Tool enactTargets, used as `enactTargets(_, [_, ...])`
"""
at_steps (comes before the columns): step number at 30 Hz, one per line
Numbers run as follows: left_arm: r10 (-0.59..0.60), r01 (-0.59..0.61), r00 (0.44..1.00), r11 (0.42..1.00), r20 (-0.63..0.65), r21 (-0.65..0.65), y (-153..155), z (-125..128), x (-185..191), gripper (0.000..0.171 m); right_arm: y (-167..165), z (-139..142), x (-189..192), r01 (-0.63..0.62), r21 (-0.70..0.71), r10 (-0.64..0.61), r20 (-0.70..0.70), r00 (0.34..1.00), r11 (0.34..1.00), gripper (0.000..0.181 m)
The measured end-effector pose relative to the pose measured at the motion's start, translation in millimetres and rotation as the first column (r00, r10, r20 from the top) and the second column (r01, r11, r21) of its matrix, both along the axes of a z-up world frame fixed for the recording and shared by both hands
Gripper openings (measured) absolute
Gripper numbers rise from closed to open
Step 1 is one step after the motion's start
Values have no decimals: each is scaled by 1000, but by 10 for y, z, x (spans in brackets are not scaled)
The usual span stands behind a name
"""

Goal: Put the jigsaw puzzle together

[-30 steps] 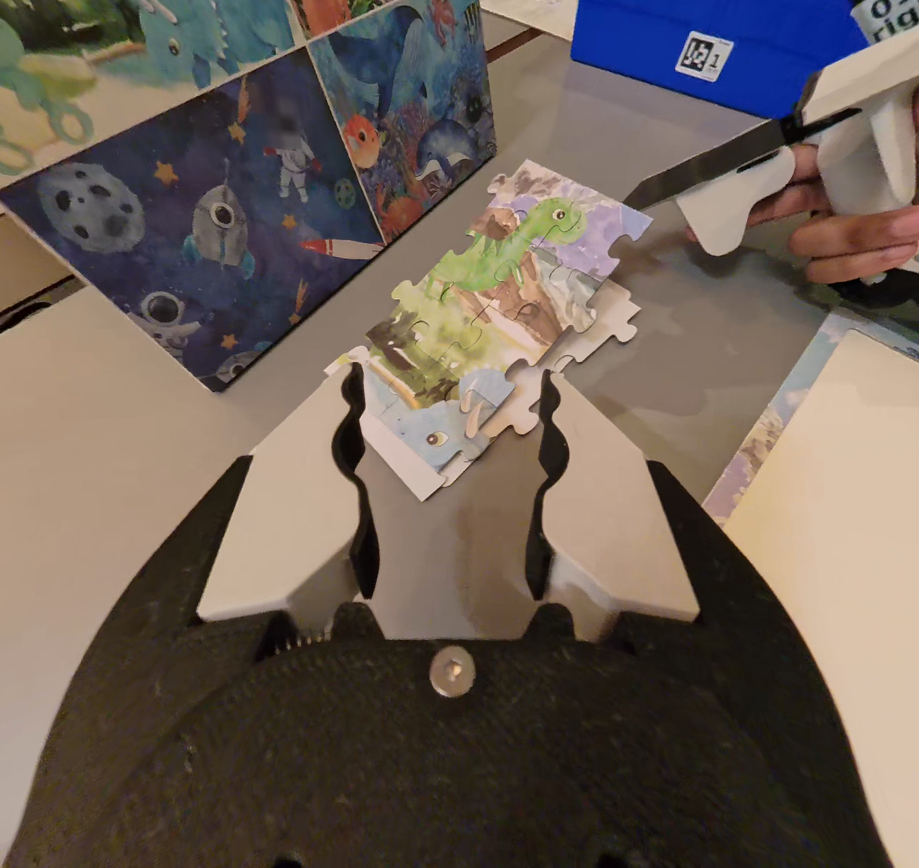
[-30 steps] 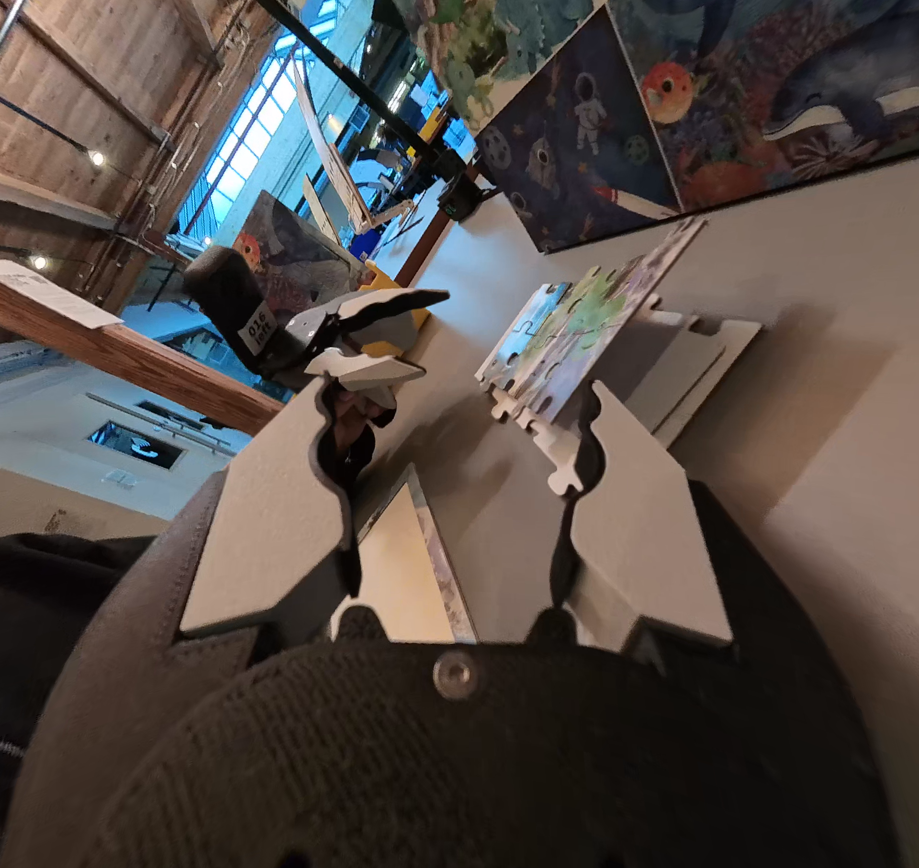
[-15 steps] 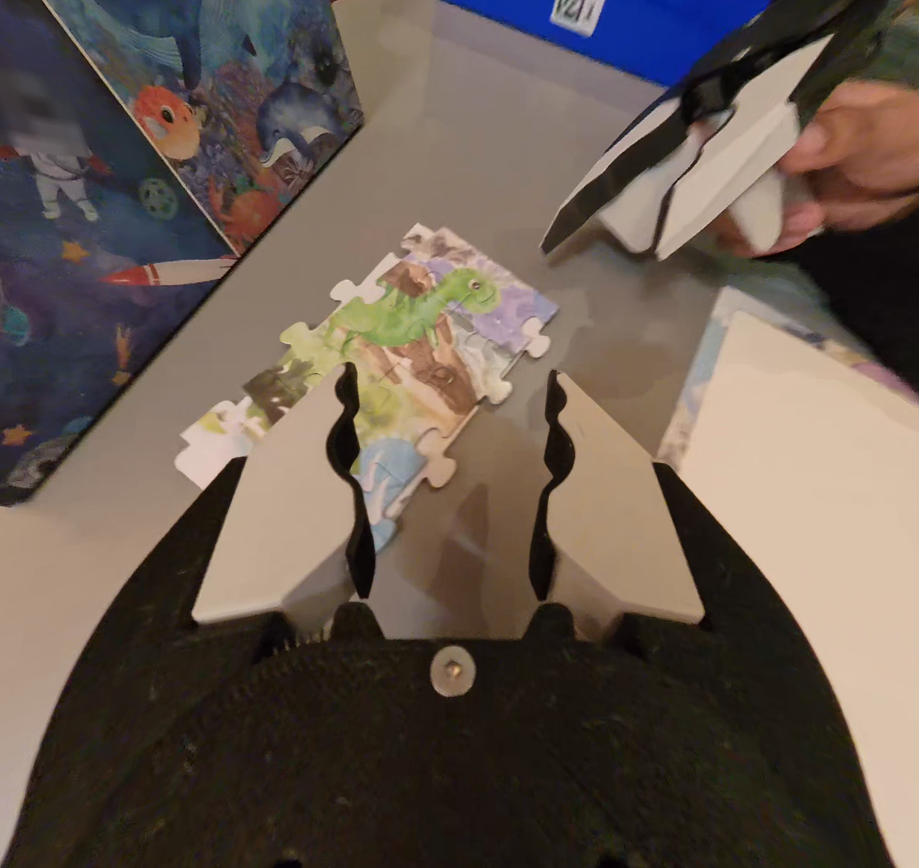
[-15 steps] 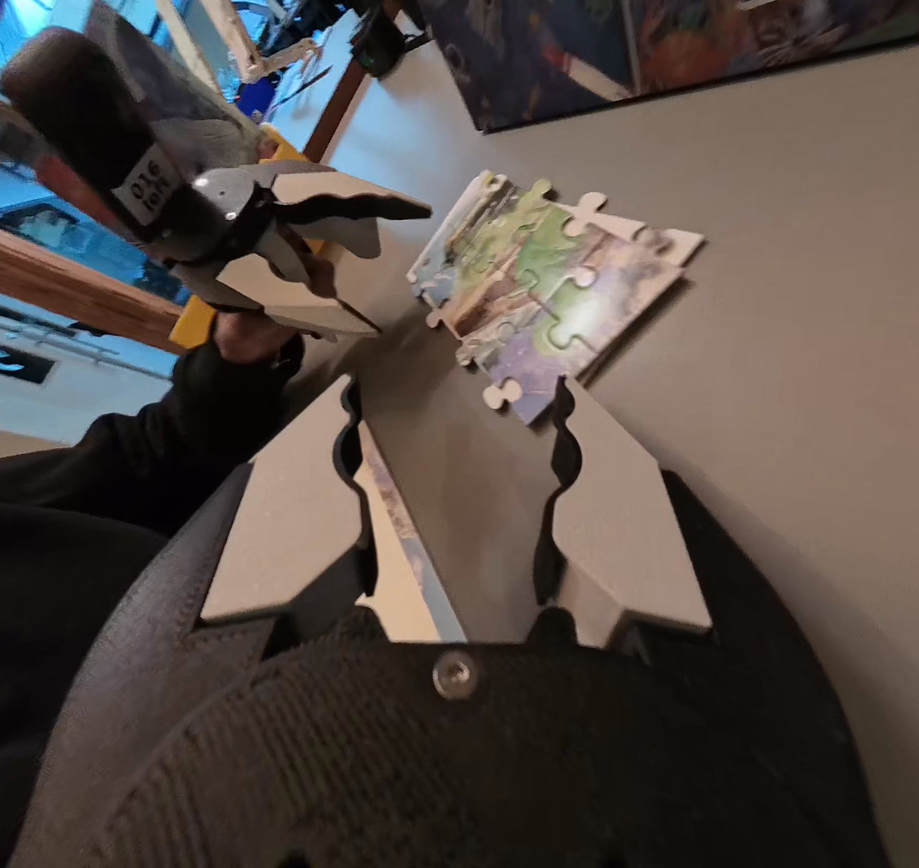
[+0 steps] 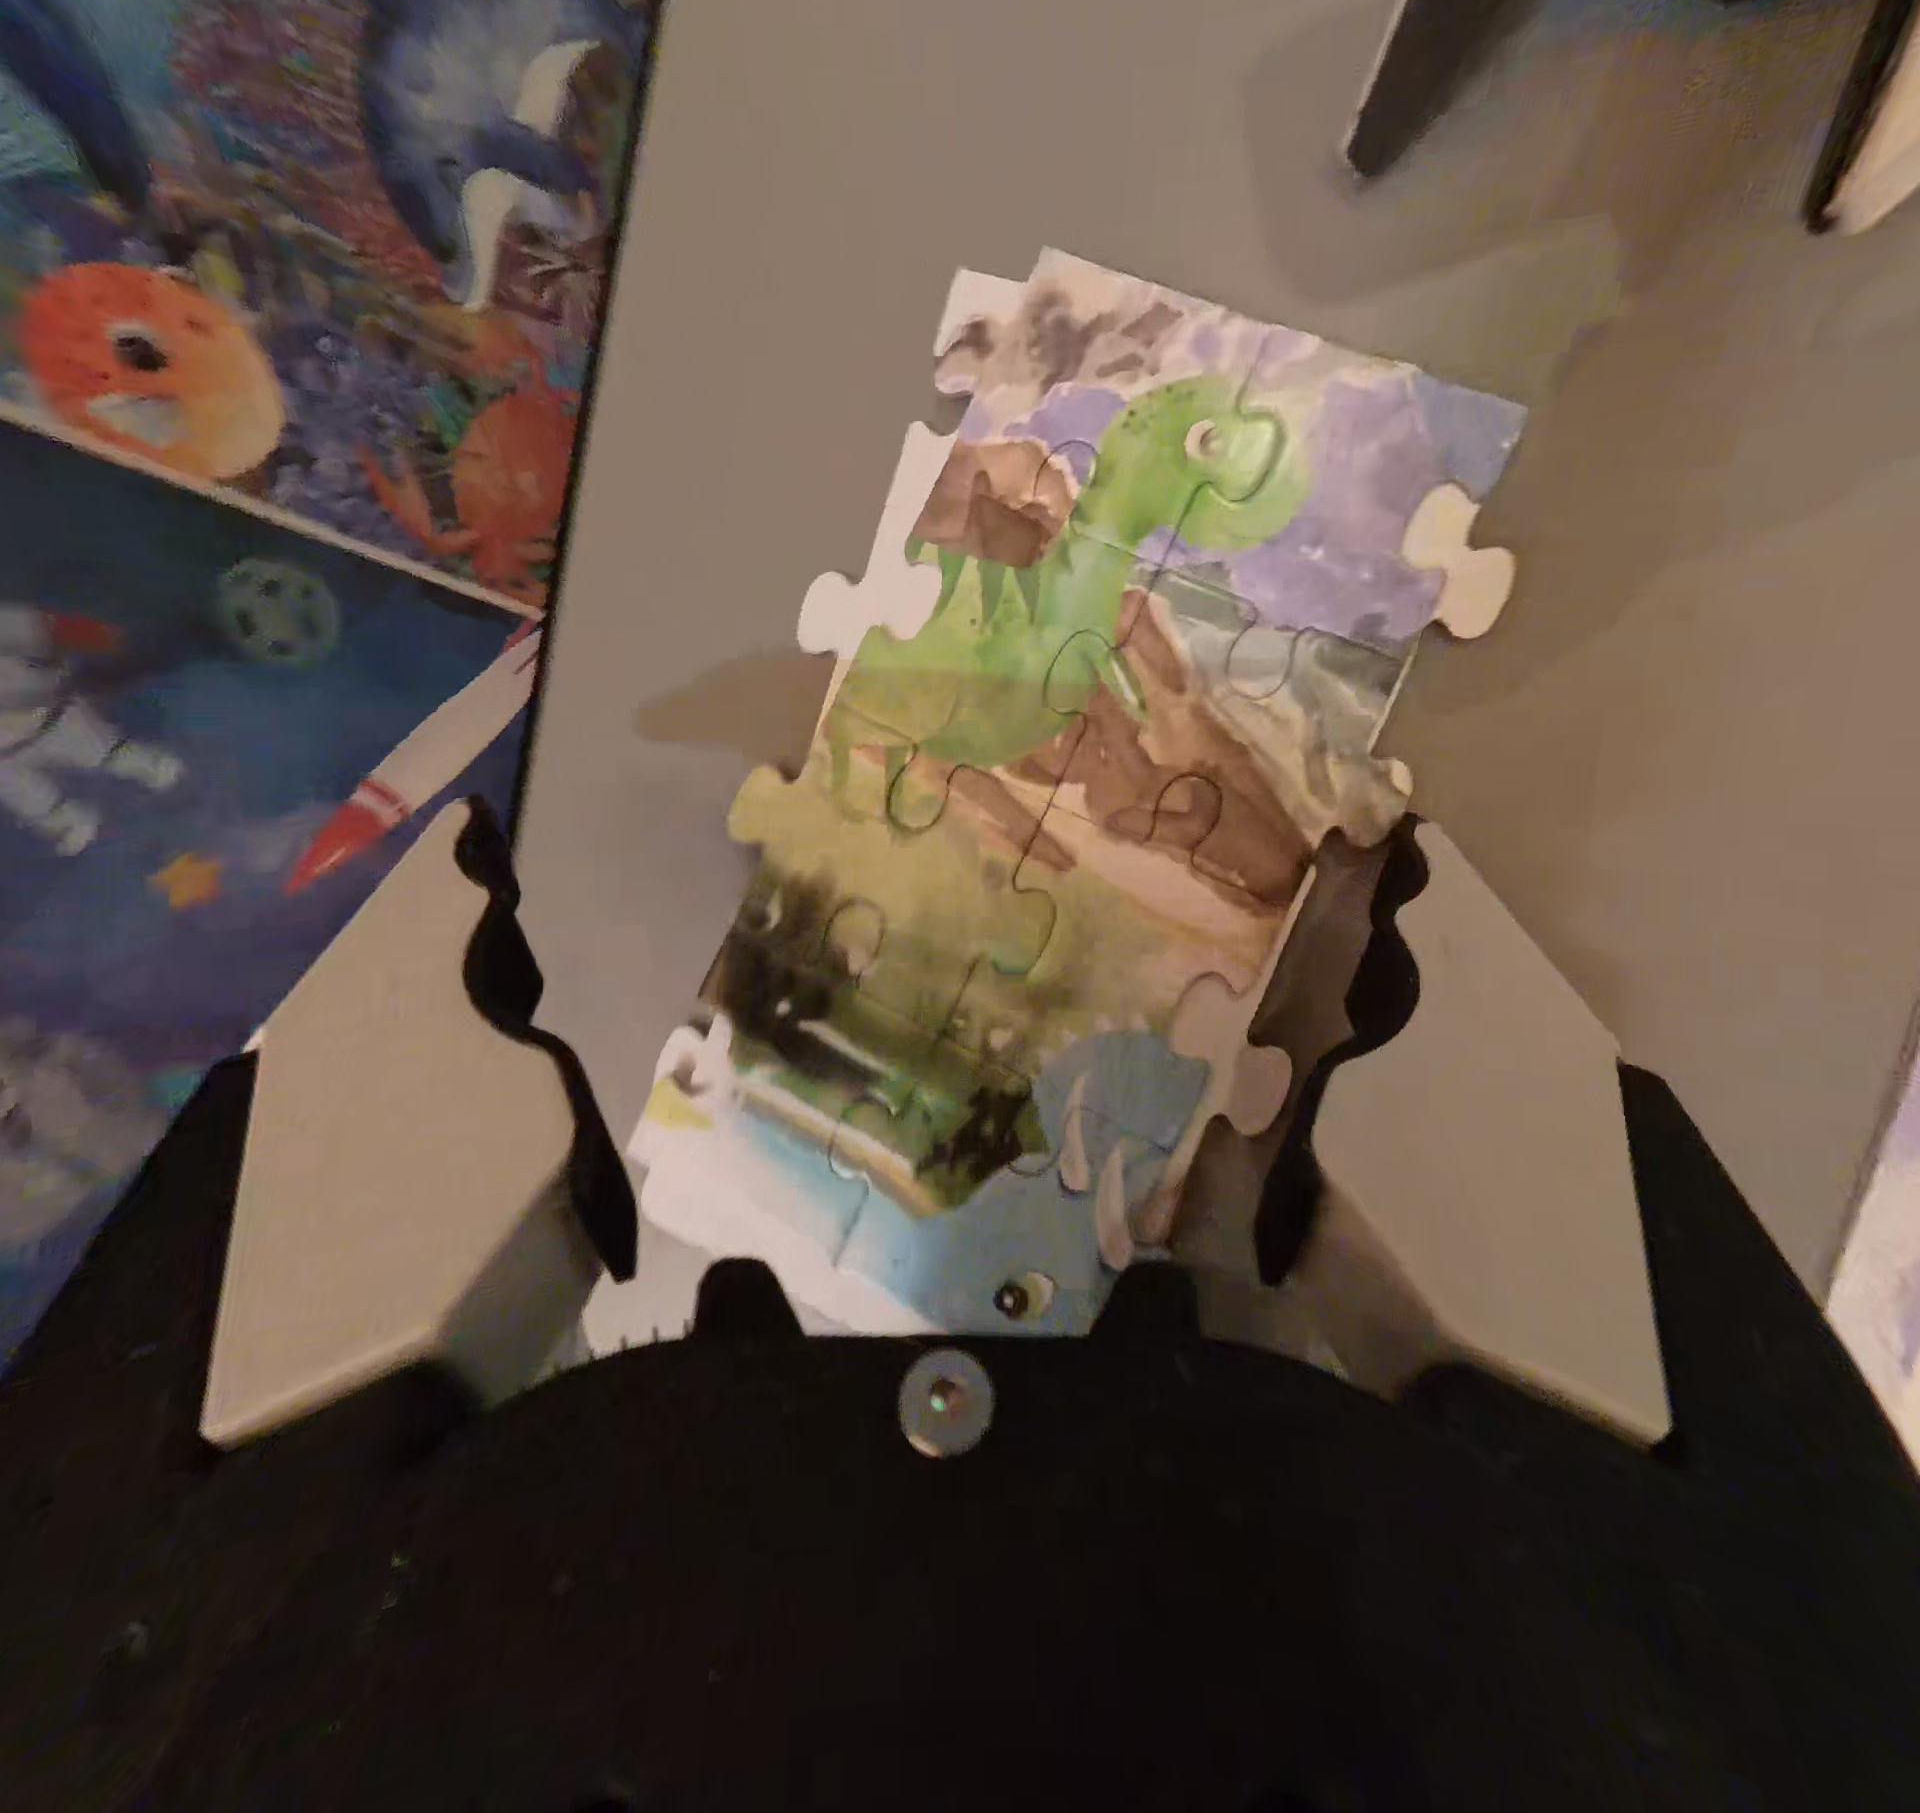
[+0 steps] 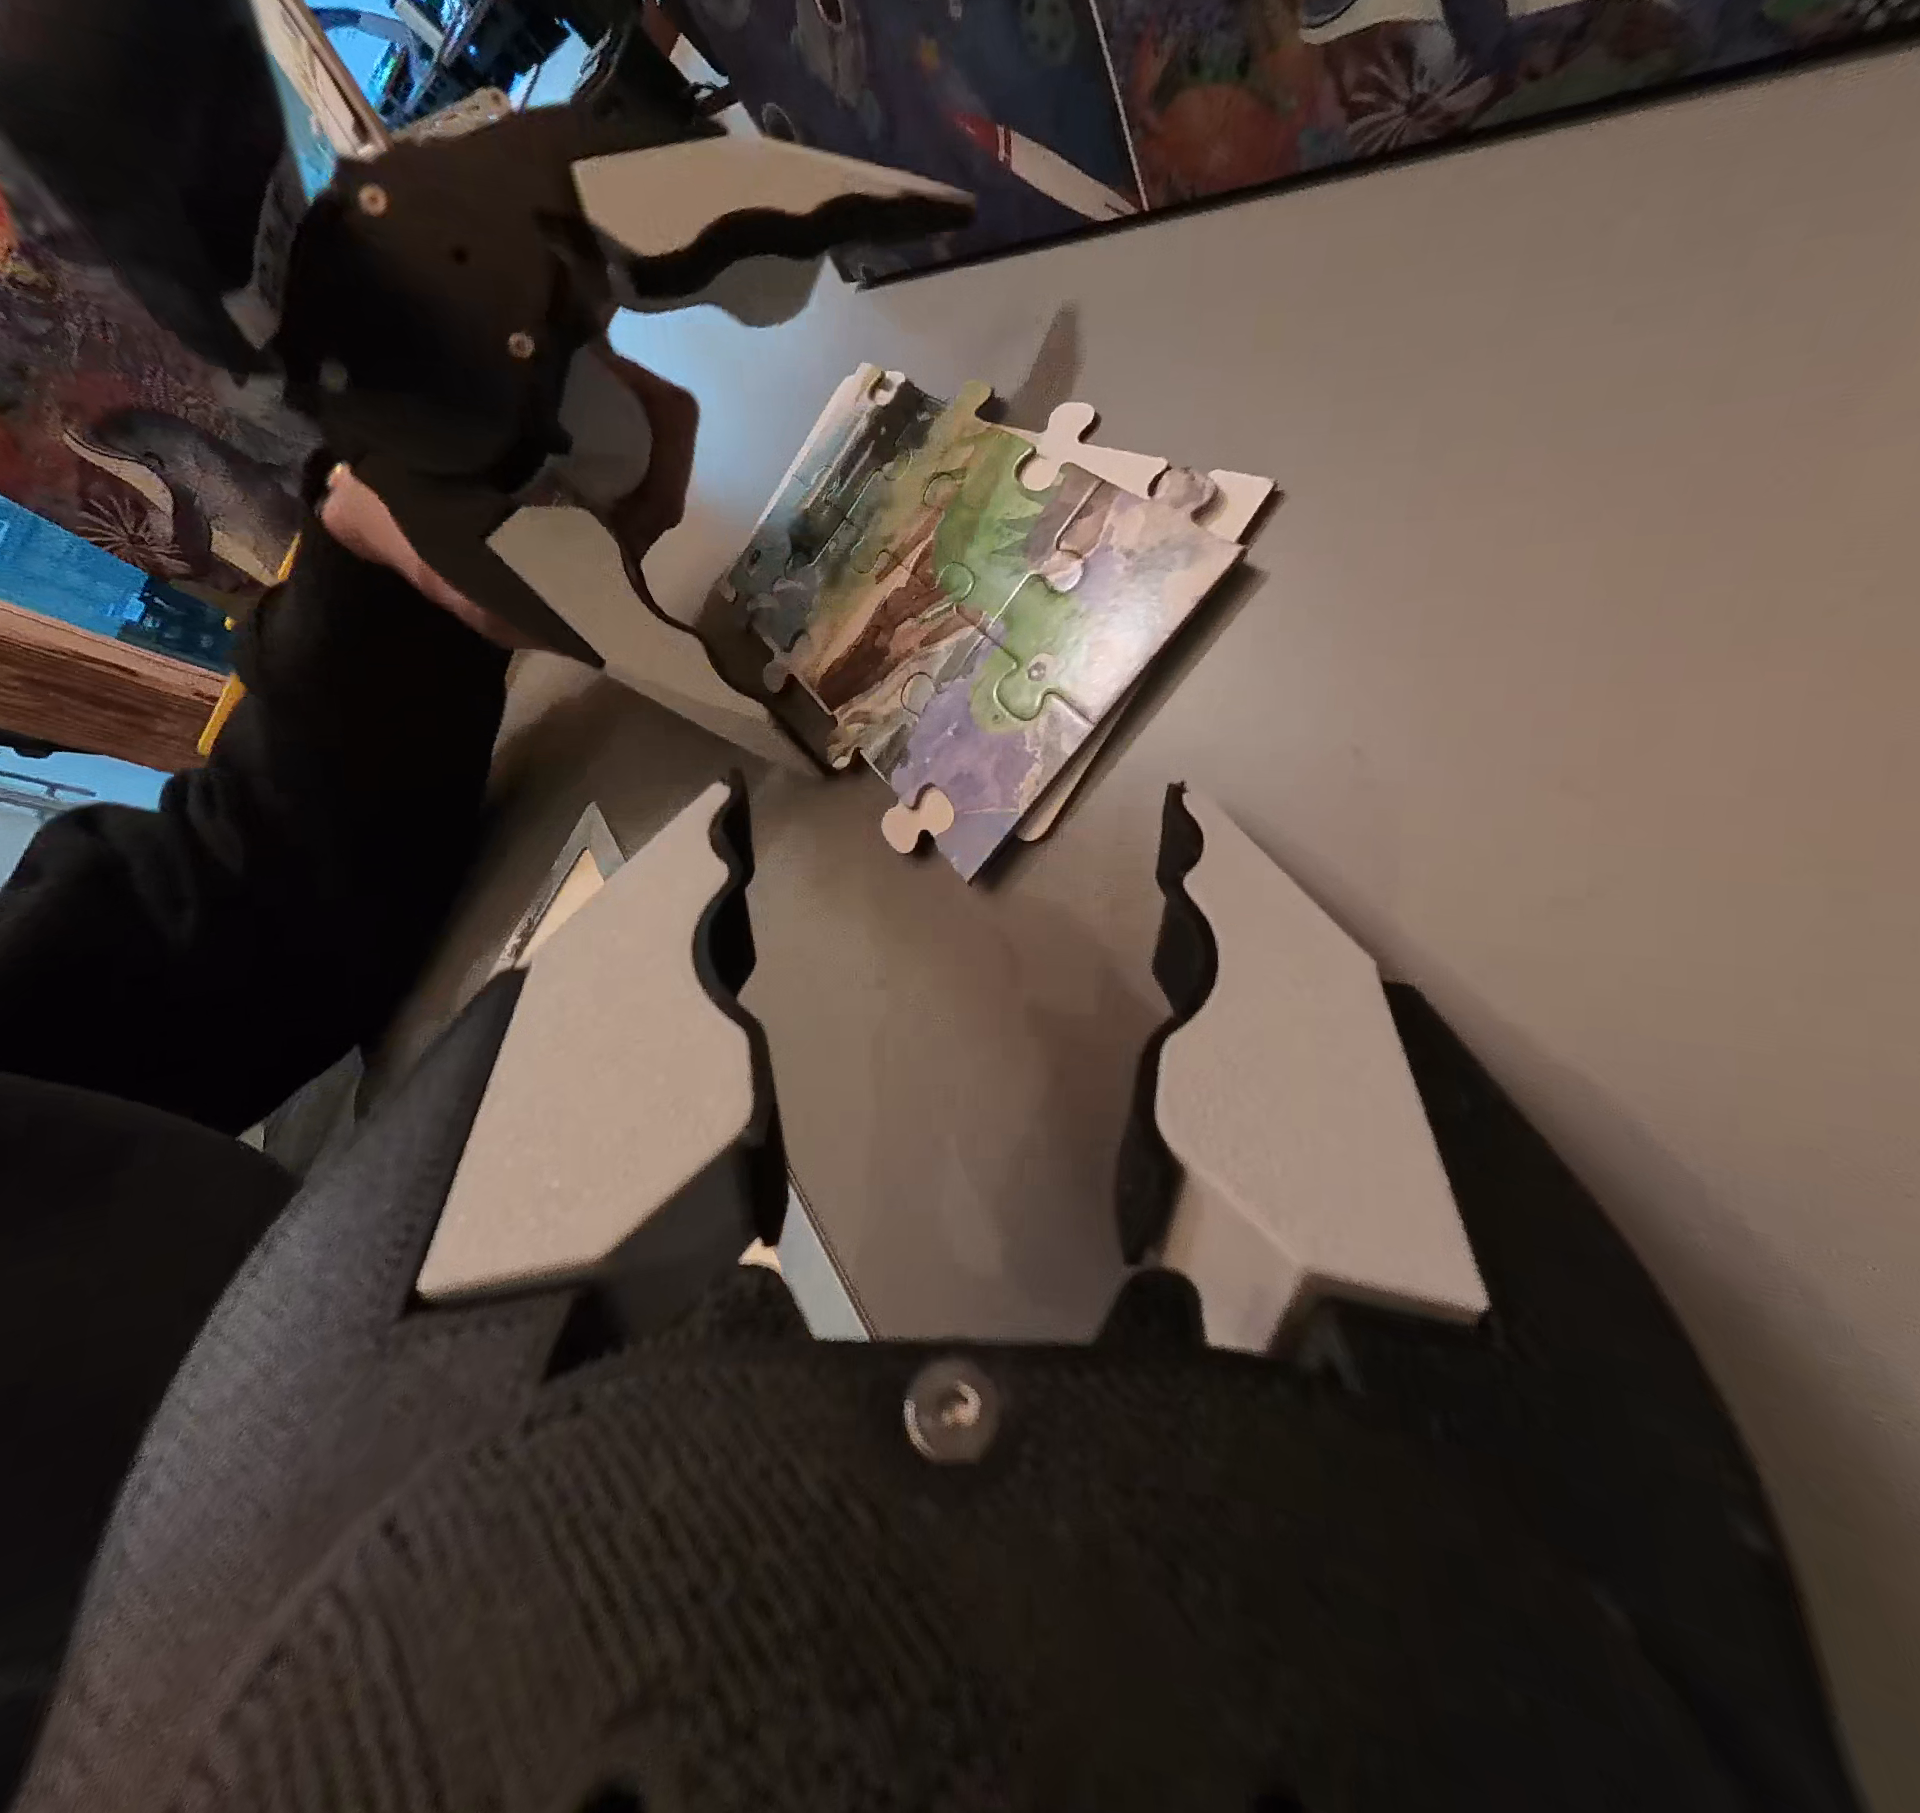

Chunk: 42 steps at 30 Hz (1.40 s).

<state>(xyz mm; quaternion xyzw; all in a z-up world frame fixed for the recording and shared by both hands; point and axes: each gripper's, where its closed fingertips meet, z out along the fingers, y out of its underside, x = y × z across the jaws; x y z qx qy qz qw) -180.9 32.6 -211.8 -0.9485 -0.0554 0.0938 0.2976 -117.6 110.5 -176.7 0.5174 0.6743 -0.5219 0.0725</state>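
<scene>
The left gripper (image 5: 935, 984) is spread wide around the half-built green dinosaur cardboard puzzle (image 5: 1122, 724), one finger touching its edge. The right gripper (image 6: 951, 890) waits near, spread and empty. Next it probably needs another piece.

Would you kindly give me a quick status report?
Left hand-held gripper open, straddling the puzzle. Right hand-held gripper open, empty. Puzzle partly assembled on the table. Nothing obstructing.

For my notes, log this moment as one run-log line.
left gripper: open, astride dinosaur puzzle | right gripper: open, empty, short of puzzle | puzzle: partly joined, on grey table
</scene>
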Motion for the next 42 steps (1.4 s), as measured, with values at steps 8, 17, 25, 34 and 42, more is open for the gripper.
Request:
enactTargets(8, [-226, 245, 958, 965, 178, -95, 11, -99, 214, 127, 21, 18, -16, 7, -36, -6, 5, 1000, 999, 76])
enactTargets(17, [-236, 249, 958, 966, 161, -65, -3, -56, 327, 95, 141, -17, -50, 55, 5, -55, 9, 998, 998, 78])
enactTargets(25, [-151, 154, 979, 988, 137, -15, -35, -52, 310, 96, 212, 15, -104, 97, 14, -97, -21, 995, 995, 79])
enactTargets(34, [-142, 140, 982, 990, 123, 24, 38, -46, 297, 96, 107, -27, -26, 38, -2, -38, 21, 999, 999, 80])
enactTargets(42, [-125, 118, 984, 991, 127, 64, 53, -24, 296, 97, -20, -105, 51, -43, 175, 51, -41, 998, 984, 84])
